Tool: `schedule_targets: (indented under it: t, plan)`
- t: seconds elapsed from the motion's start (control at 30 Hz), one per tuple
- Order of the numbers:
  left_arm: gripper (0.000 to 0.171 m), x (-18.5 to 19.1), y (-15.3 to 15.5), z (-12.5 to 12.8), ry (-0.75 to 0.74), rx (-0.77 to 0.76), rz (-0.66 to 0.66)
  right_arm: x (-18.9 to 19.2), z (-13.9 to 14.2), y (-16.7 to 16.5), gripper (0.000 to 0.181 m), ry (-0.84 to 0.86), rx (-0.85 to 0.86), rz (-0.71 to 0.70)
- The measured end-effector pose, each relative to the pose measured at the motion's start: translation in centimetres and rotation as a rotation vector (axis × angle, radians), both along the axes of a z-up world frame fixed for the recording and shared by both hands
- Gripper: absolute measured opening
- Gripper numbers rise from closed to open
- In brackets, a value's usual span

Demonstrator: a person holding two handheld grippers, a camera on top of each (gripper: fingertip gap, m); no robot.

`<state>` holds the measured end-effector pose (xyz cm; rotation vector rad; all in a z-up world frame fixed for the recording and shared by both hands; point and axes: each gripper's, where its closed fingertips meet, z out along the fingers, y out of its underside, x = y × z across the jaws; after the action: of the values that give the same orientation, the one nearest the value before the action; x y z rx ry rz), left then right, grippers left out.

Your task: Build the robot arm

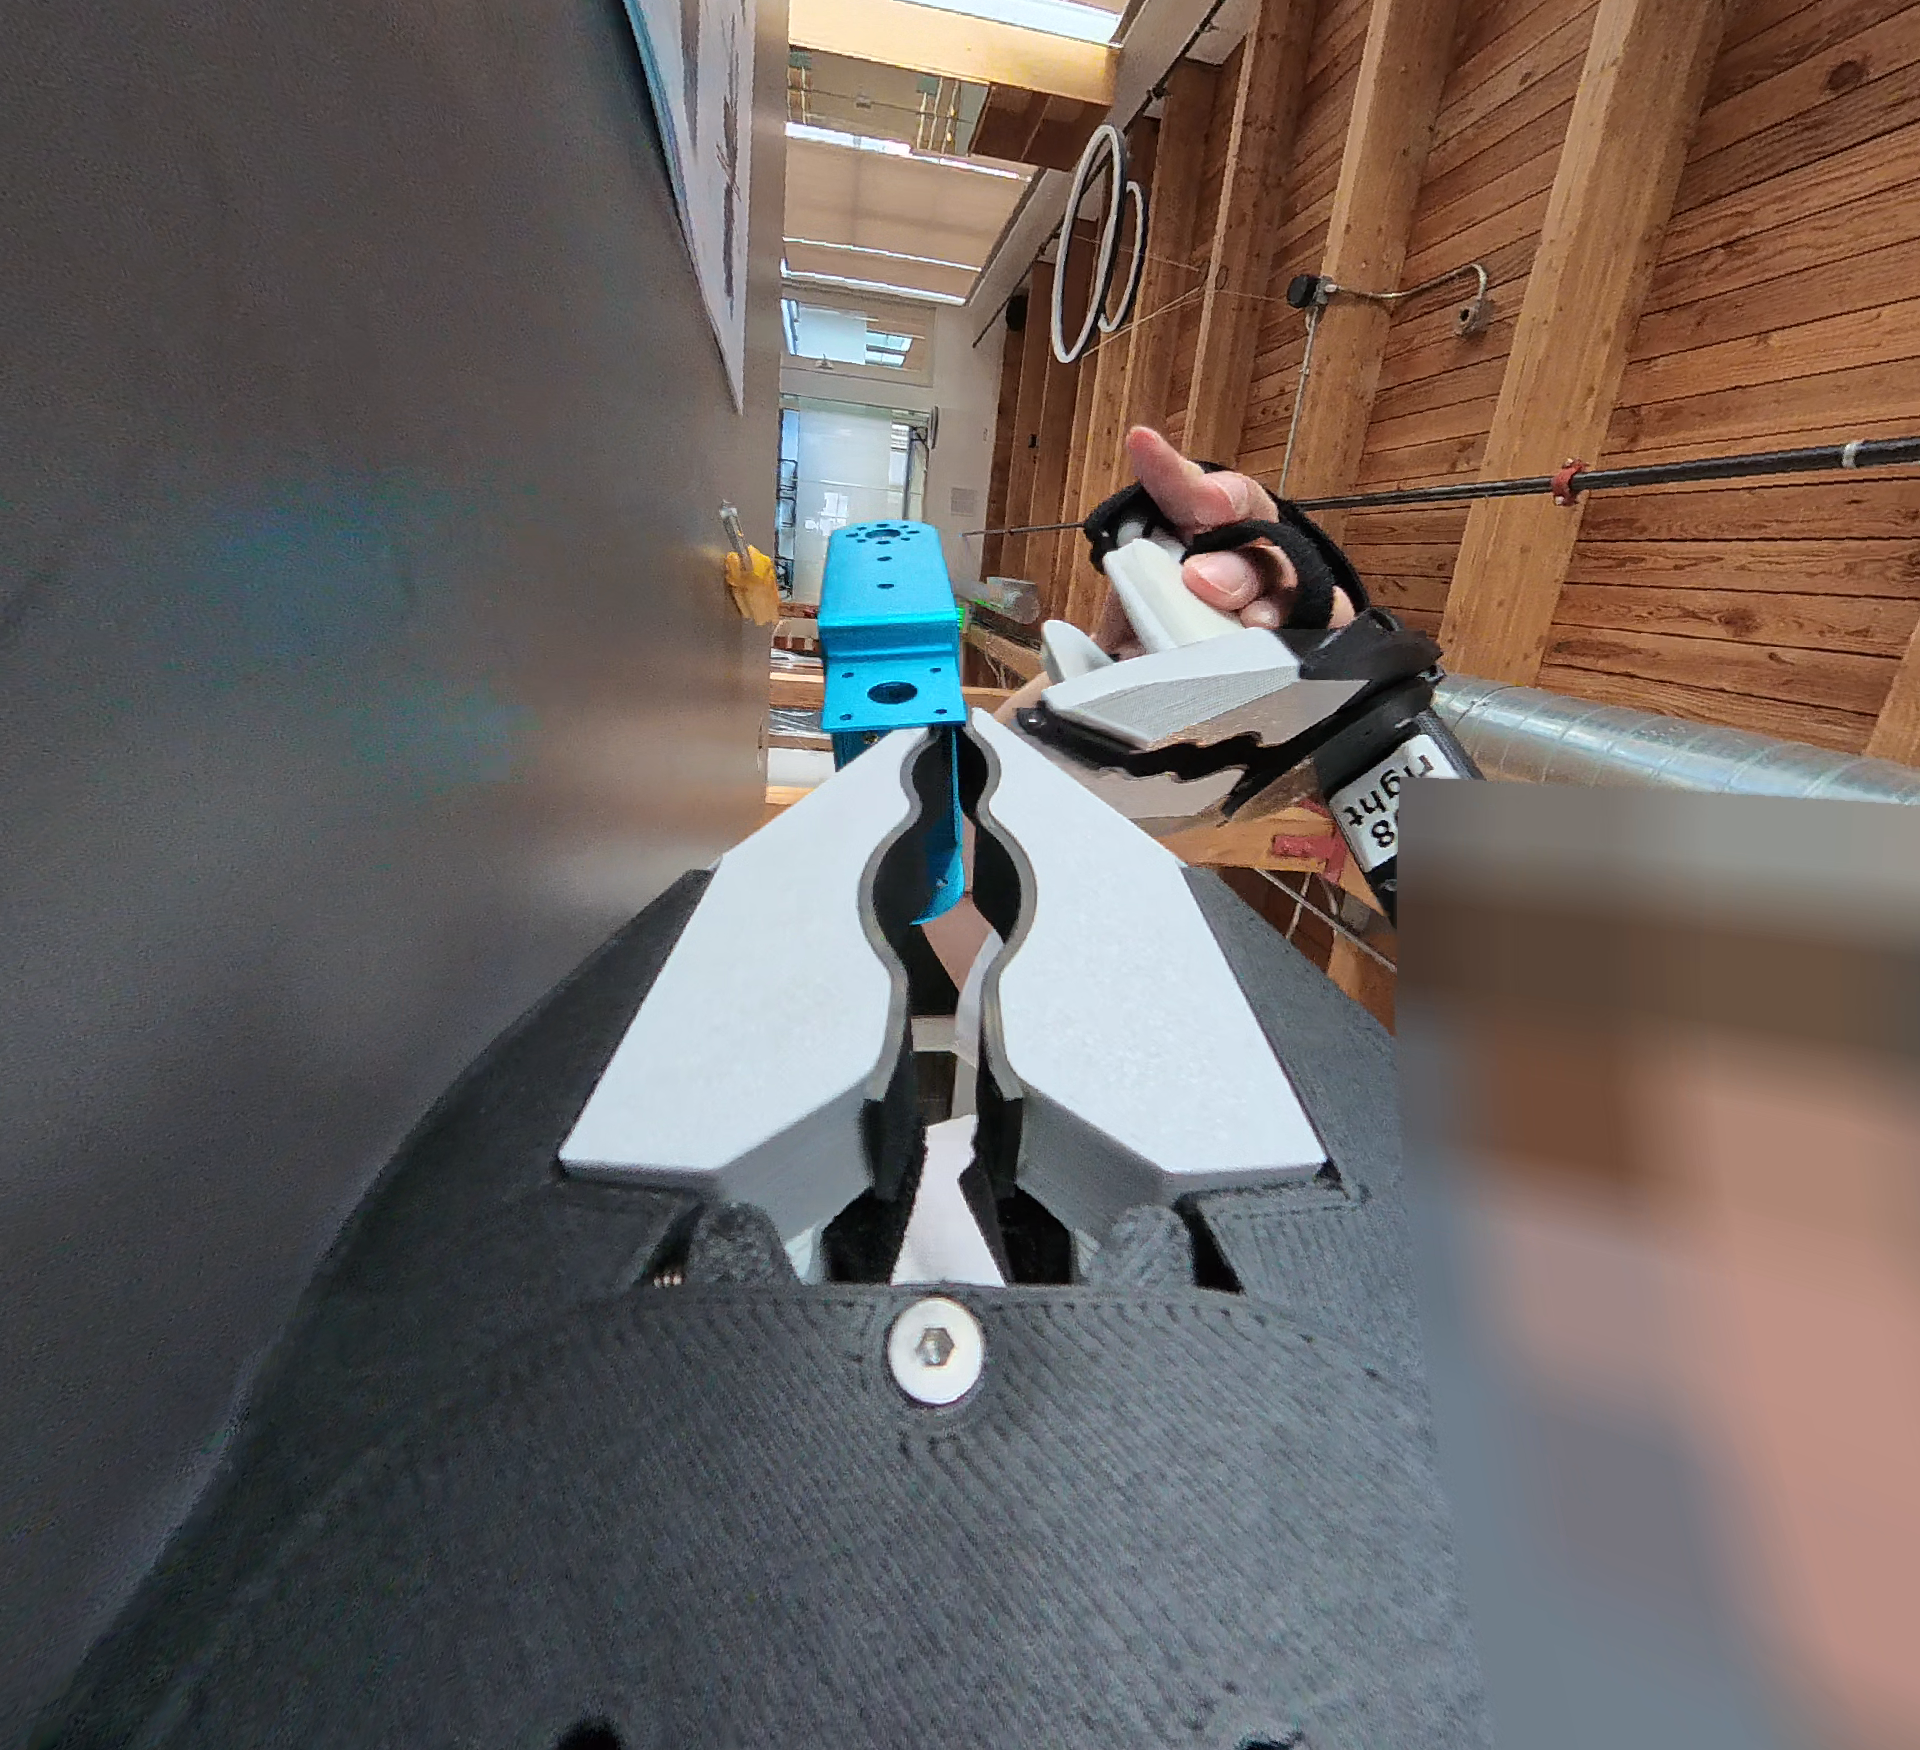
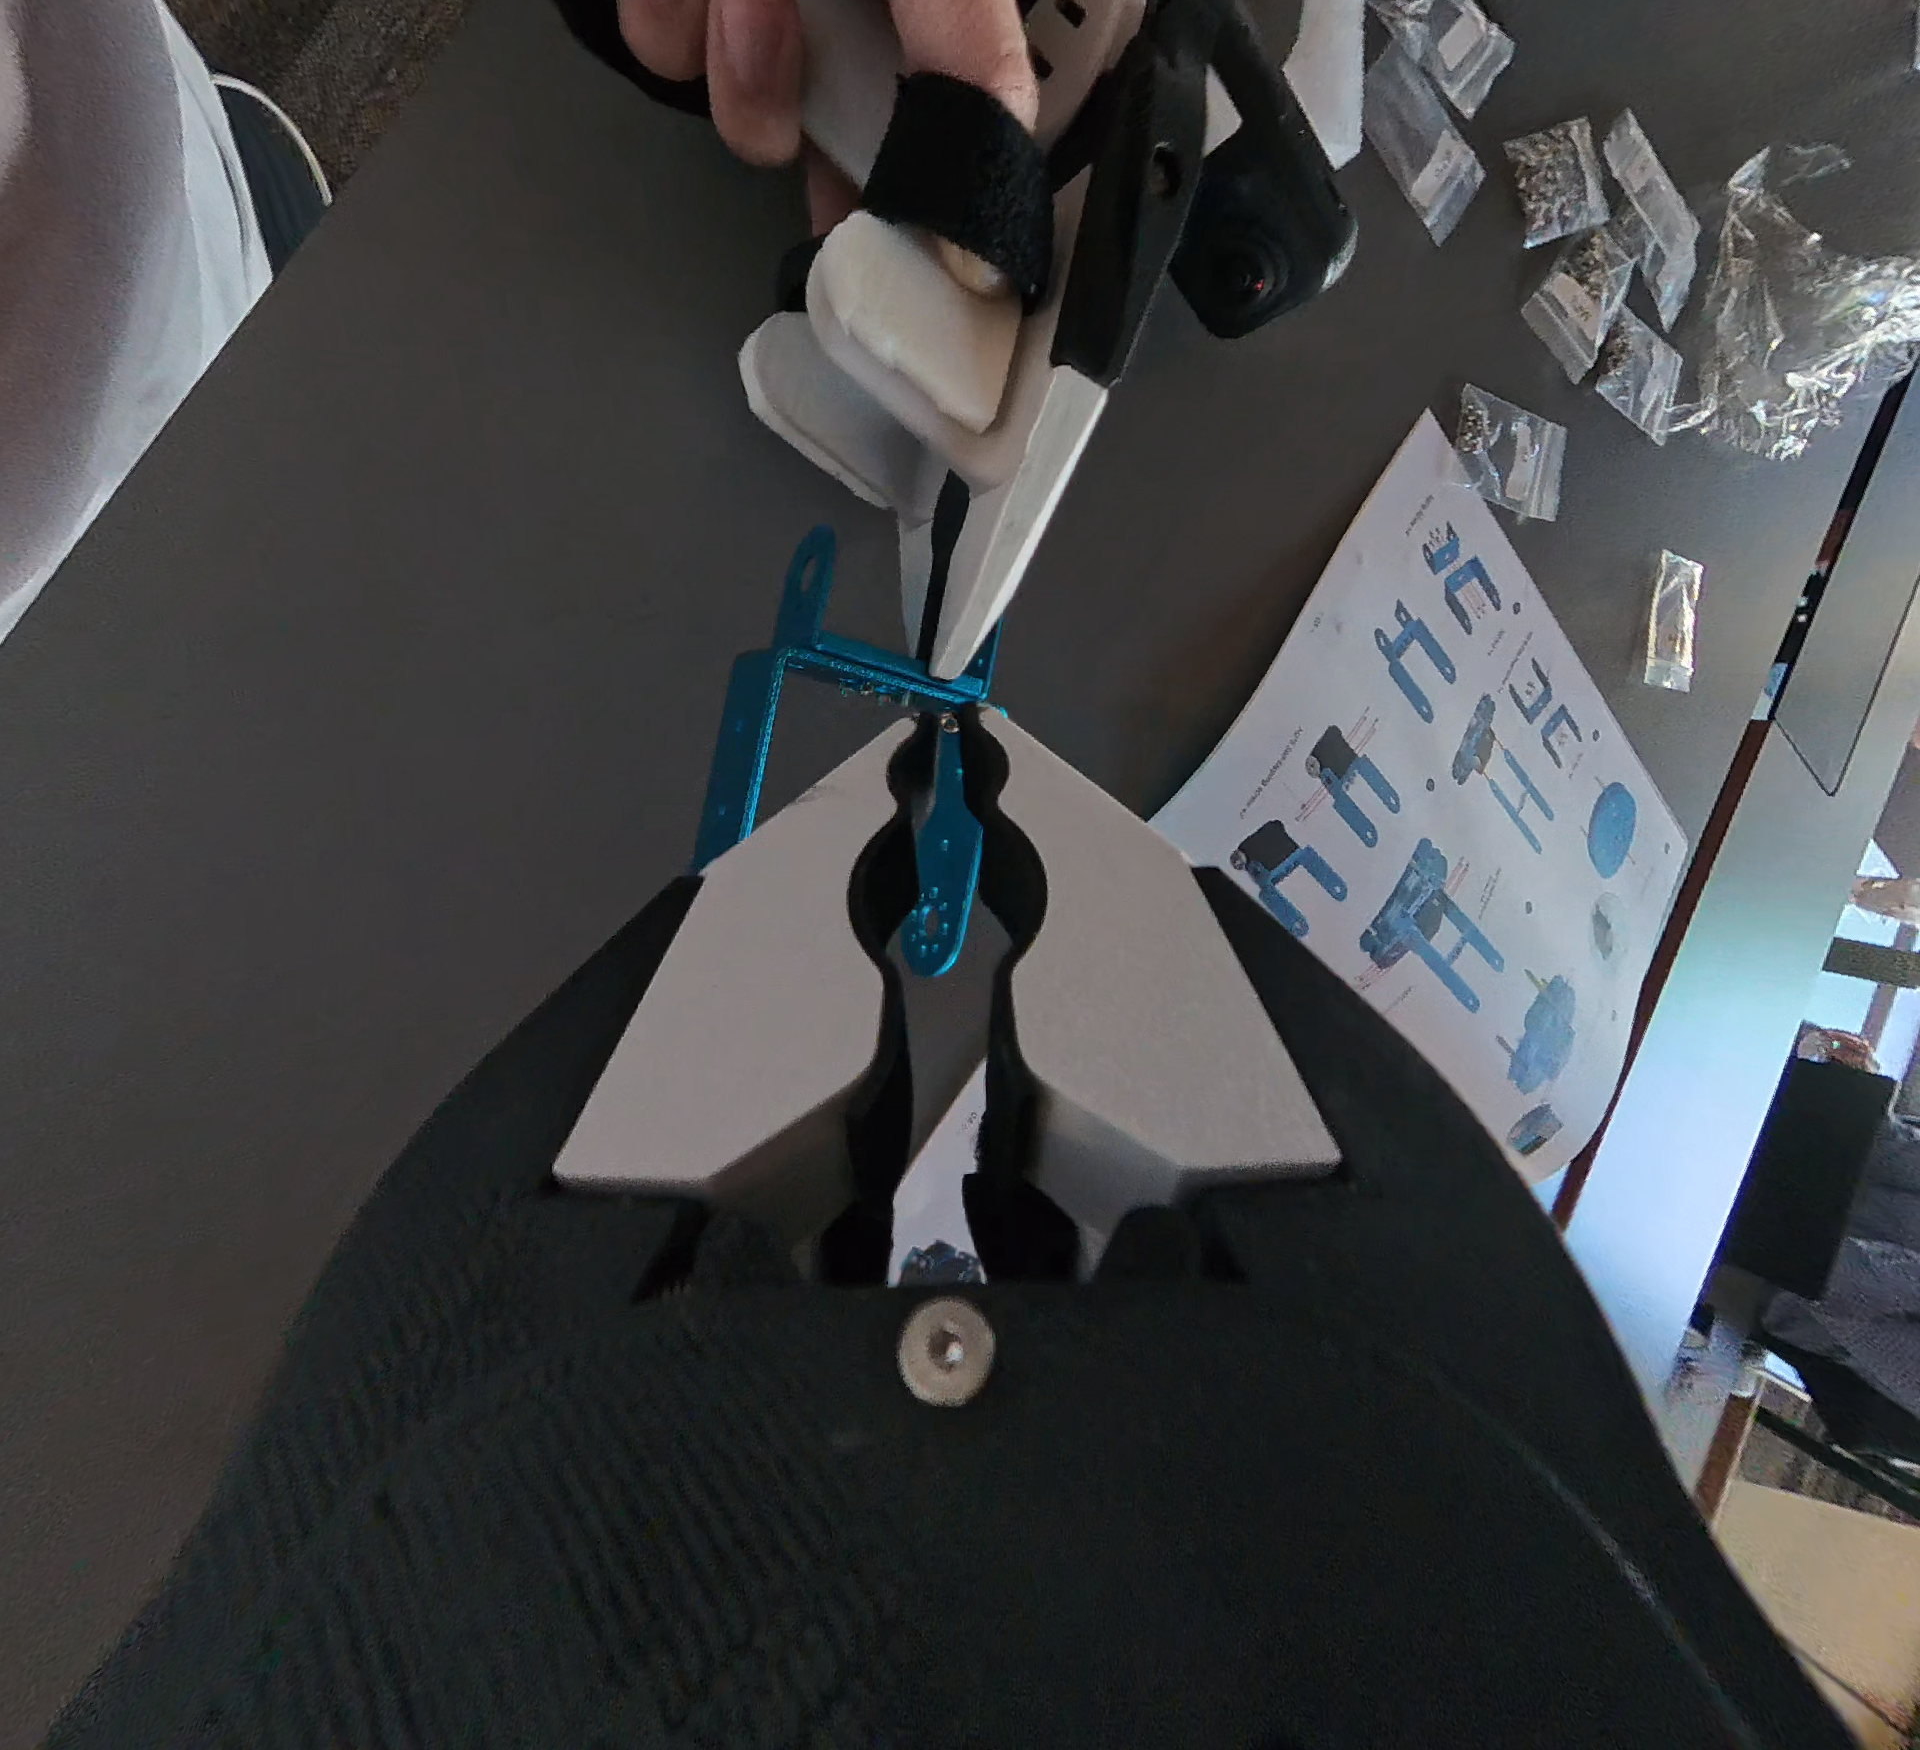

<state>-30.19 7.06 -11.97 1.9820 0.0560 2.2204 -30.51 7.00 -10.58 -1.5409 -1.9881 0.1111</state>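
A blue metal bracket assembly (image 1: 885, 630) is held in the air between both grippers. My left gripper (image 1: 951, 750) is shut on one of its thin blue plates, which shows between the fingers. In the right wrist view, my right gripper (image 2: 951, 726) is shut on a blue bracket arm (image 2: 940, 879) with small holes. The left gripper (image 2: 940, 656) comes in from above, held by a hand, and pinches the bracket's crossbar (image 2: 831, 661) just beyond my right fingertips. In the left wrist view, the right gripper (image 1: 1049, 713) sits to the right of the bracket.
A grey table (image 2: 416, 505) lies below. A printed sheet with blue part drawings (image 2: 1455, 817) lies at the right. Several small clear bags of hardware (image 2: 1558, 183) lie at the far right. A dark panel edge (image 2: 1849, 661) stands by the table's right side. Less than 4 cm separates the two grippers' tips.
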Motion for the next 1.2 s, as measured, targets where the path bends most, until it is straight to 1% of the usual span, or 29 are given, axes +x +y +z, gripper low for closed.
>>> schedule_targets:
  t: [0.2,0.33,0.43,0.6,0.7,0.77,0.87,0.93,1.07,1.13,1.2]
  plan:
    - [0.000,0.2,-0.4,-1.0,0.068,0.037,-0.022,0.9,-0.5,0.1,0.003,0.109,-0.022,-0.125]
    - [0.000,0.2,-0.4,-1.5,0.112,0.044,-0.031,1.8,-0.4,-0.3,0.003,0.271,-0.098,-0.243]
    - [0.000,0.2,-0.7,-2.4,0.187,0.081,-0.067,2.6,-0.7,-0.6,0.003,0.353,-0.102,-0.300]
    - [0.000,0.0,-0.7,-3.2,0.265,0.101,-0.105,3.2,-1.9,-1.6,0.003,0.473,-0.226,-0.381]
    - [0.000,-0.2,-1.1,-3.8,0.319,0.132,-0.148,3.4,-2.4,-2.1,0.003,0.503,-0.251,-0.390]
    - [0.002,-0.4,-1.0,-3.9,0.344,0.163,-0.146,3.5,-2.7,-2.4,0.003,0.518,-0.255,-0.384]
    - [0.019,-0.8,-1.3,-3.8,0.392,0.216,-0.146,3.3,-3.1,-2.9,0.003,0.542,-0.286,-0.377]
    - [0.022,-0.9,-1.8,-3.8,0.452,0.291,-0.151,3.4,-3.2,-3.0,0.003,0.561,-0.279,-0.380]
    - [0.028,-0.7,-2.3,-4.6,0.660,0.529,-0.161,3.8,-3.1,-3.2,0.003,0.613,-0.298,-0.388]
    - [0.028,-0.4,-1.8,-4.7,0.704,0.577,-0.135,4.1,-3.2,-3.3,0.003,0.622,-0.294,-0.388]
    - [0.027,-0.4,-1.3,-4.9,0.726,0.564,-0.128,4.2,-3.1,-3.3,0.003,0.631,-0.296,-0.384]
